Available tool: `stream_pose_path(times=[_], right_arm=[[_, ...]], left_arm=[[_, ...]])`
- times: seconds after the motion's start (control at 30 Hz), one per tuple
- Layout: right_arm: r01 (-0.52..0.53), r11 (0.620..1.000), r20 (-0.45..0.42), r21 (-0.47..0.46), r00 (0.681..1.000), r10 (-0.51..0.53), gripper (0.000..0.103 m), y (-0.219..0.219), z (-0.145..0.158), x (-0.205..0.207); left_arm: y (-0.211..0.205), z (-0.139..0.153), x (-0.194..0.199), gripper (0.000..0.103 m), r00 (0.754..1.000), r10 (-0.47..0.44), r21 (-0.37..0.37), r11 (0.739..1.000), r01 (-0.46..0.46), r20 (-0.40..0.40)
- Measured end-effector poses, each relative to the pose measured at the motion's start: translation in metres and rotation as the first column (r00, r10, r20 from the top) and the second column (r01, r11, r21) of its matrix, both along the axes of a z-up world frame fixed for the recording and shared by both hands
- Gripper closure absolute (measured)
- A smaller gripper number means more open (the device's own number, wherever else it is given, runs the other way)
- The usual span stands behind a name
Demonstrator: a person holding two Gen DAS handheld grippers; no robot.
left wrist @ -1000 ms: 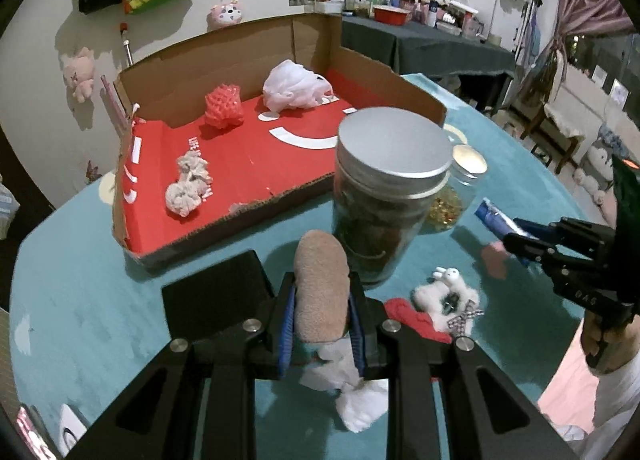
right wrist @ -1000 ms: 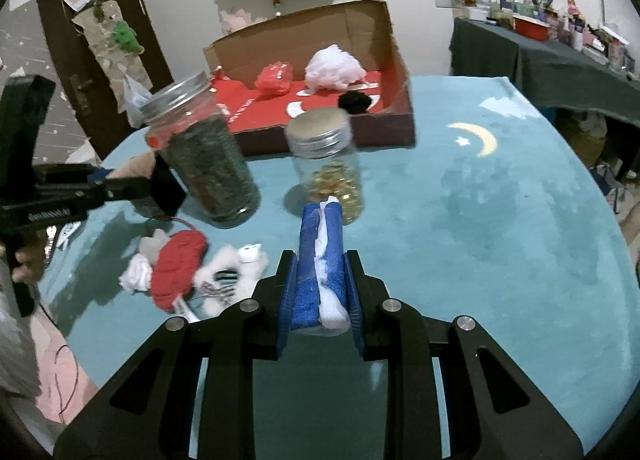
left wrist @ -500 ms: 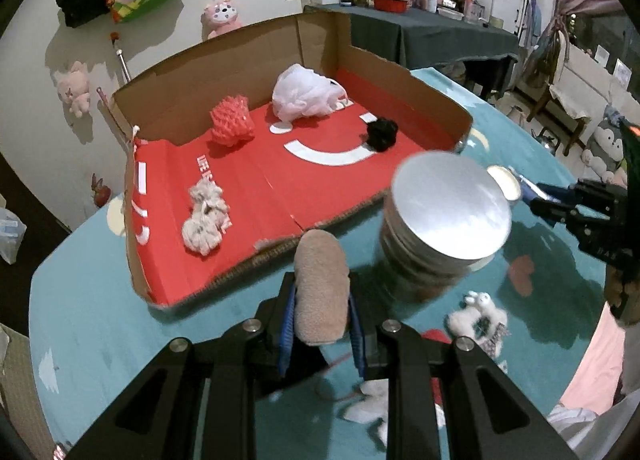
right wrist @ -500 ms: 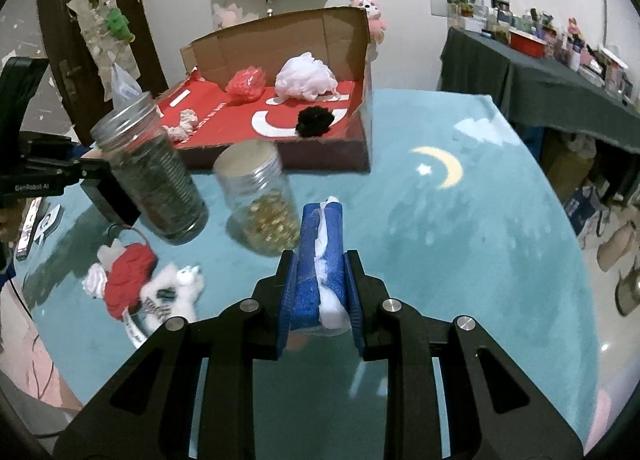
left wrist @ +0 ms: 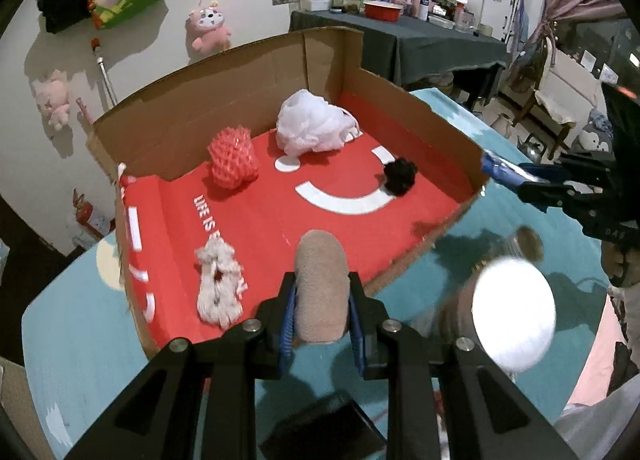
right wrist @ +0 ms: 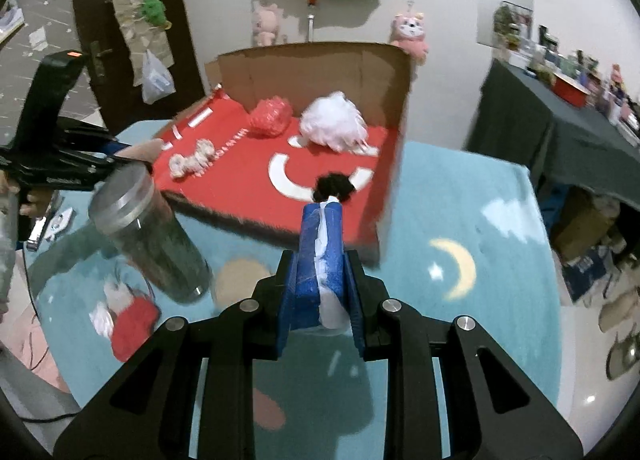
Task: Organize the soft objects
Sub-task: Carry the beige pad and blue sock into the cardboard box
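My left gripper [left wrist: 322,310] is shut on a tan soft roll [left wrist: 320,284], held above the front edge of the open cardboard box [left wrist: 248,80] with its red floor. My right gripper [right wrist: 320,284] is shut on a blue and white soft piece [right wrist: 322,248], held near the box's right front corner [right wrist: 384,228]. In the box lie a white puff [left wrist: 312,126], a red mesh ball [left wrist: 234,158], a black pompom [left wrist: 400,176] and a beige knotted cloth [left wrist: 218,286]. A red and white soft item [right wrist: 130,320] lies on the teal cloth.
A tall jar with a metal lid [right wrist: 148,232] stands left of the box's front; its lid shows blurred in the left wrist view [left wrist: 514,312]. A second lid [right wrist: 240,280] shows beside it. The teal tablecloth [right wrist: 480,300] covers the round table. A dark side table [right wrist: 552,132] stands at right.
Both grippers have risen and moved toward the box, each keeping its hold. The jars have dropped lower in both views.
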State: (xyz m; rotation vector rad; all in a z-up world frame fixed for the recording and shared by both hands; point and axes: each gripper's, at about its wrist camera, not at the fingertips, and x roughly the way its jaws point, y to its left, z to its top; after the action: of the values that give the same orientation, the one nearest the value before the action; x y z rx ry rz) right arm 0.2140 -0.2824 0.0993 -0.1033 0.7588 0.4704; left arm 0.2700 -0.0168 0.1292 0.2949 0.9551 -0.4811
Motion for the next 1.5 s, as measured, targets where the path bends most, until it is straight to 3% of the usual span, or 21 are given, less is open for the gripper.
stream_pose_path(times=[0.13, 0.37, 0.6, 0.77, 0.97, 1.5], right_arm=[[-0.056, 0.998, -0.041, 0.035, 0.998, 0.057, 0.080, 0.018, 0.011, 0.033], [-0.086, 0.996, -0.110, 0.003, 0.990, 0.086, 0.080, 0.054, 0.014, 0.093], [-0.018, 0.991, -0.244, -0.134, 0.970, -0.015, 0.080, 0.086, -0.014, 0.161], [0.004, 0.985, -0.324, -0.173, 0.944, -0.060, 0.080, 0.094, -0.035, 0.190], [0.011, 0.983, -0.380, -0.183, 0.921, -0.081, 0.080, 0.101, -0.048, 0.205], [-0.015, 0.980, -0.420, -0.200, 0.905, -0.072, 0.079, 0.108, -0.058, 0.215]], left_arm=[[-0.005, -0.004, 0.024, 0.077, 1.000, -0.007, 0.011, 1.000, 0.008, -0.018], [-0.008, -0.022, 0.069, 0.076, 0.997, 0.042, 0.075, 0.996, -0.038, -0.062], [-0.004, -0.050, 0.112, 0.075, 0.986, 0.118, 0.152, 0.983, -0.099, -0.121], [0.002, -0.063, 0.132, 0.072, 0.977, 0.155, 0.191, 0.973, -0.126, -0.144], [0.005, -0.073, 0.145, 0.070, 0.972, 0.181, 0.228, 0.963, -0.145, -0.148], [-0.004, -0.079, 0.151, 0.057, 0.974, 0.185, 0.251, 0.956, -0.149, -0.127]])
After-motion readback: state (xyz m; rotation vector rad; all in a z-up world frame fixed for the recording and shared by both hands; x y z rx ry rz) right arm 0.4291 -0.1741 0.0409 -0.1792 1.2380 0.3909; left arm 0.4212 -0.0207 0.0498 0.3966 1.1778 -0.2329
